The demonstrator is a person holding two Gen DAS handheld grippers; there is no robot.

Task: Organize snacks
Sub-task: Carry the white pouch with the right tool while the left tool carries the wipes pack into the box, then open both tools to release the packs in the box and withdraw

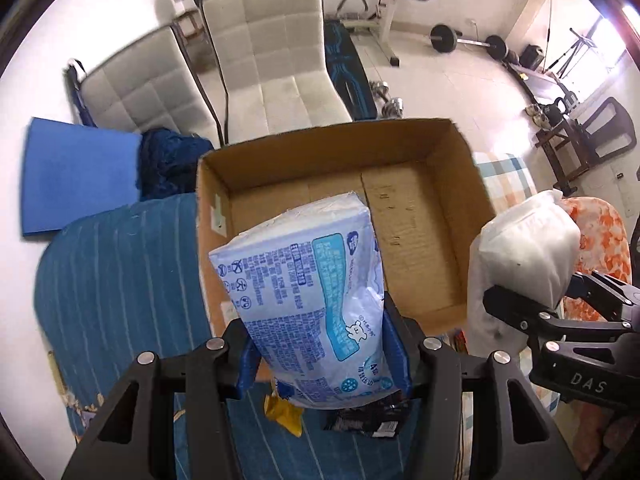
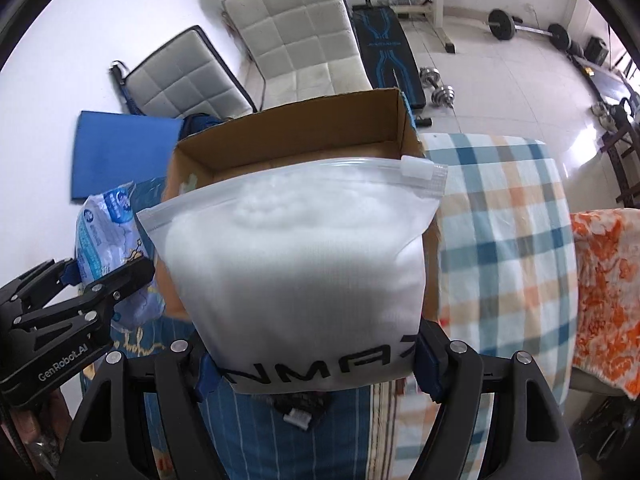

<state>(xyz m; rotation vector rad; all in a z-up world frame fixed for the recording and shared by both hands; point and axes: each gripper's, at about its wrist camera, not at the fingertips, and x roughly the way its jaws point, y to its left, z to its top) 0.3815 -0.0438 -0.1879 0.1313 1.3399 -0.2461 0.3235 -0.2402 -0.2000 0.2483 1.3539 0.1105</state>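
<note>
Where bags hang: open cardboard box (image 1: 420, 216) beneath.

Brightness: the room was bright and evenly lit by daylight.
Source: a window (image 1: 608, 36) at the right edge of the left wrist view was blown out to white.
Glare: the tiled floor (image 2: 520, 92) shone with pale reflections; the white wall (image 1: 100, 12) was nearly washed out.
Shadows: soft, shallow ones lay inside the cardboard box (image 1: 448, 200).
Blur: the blue mat (image 2: 120, 156) was smeared at its edges.
Distortion: fisheye bending curved straight lines, with black corners in both views.
</note>
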